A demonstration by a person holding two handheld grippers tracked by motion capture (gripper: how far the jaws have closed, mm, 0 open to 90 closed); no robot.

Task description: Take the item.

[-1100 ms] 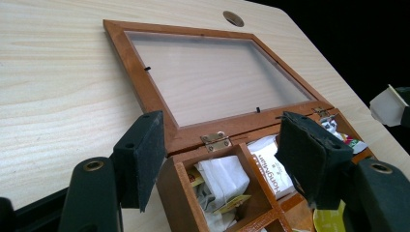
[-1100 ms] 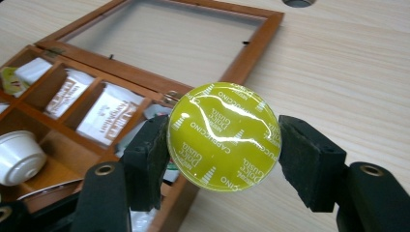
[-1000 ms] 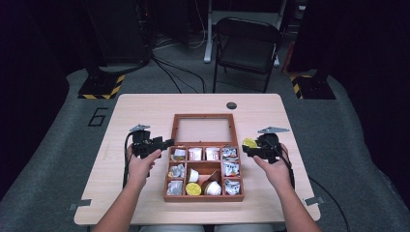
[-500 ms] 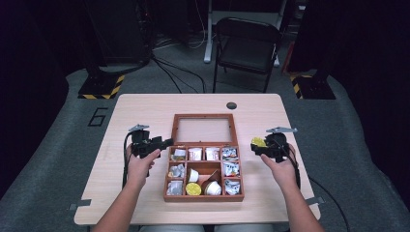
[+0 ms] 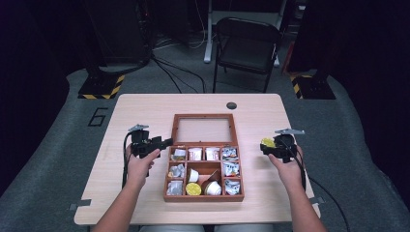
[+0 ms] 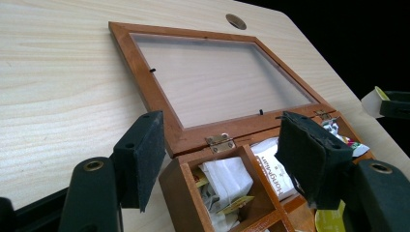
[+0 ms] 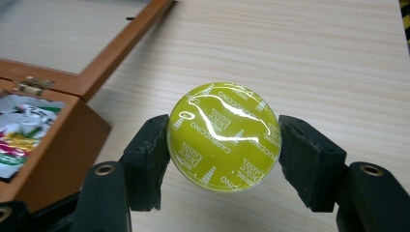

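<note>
Right gripper [image 7: 223, 145] pinches the yellow-lidded coffee capsule [image 7: 223, 136] at nine and three o'clock: light, slick foil, crushable. Left gripper [image 6: 227, 159] spread, empty.

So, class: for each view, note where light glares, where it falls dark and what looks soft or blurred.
High view: table evenly lit, room beyond falls dark, picture soft. Left gripper view: near pads slightly blurred, box lid sharp, top right corner black. Right gripper view: white glare streaks across the yellow capsule foil; its lettering stays readable.
</note>
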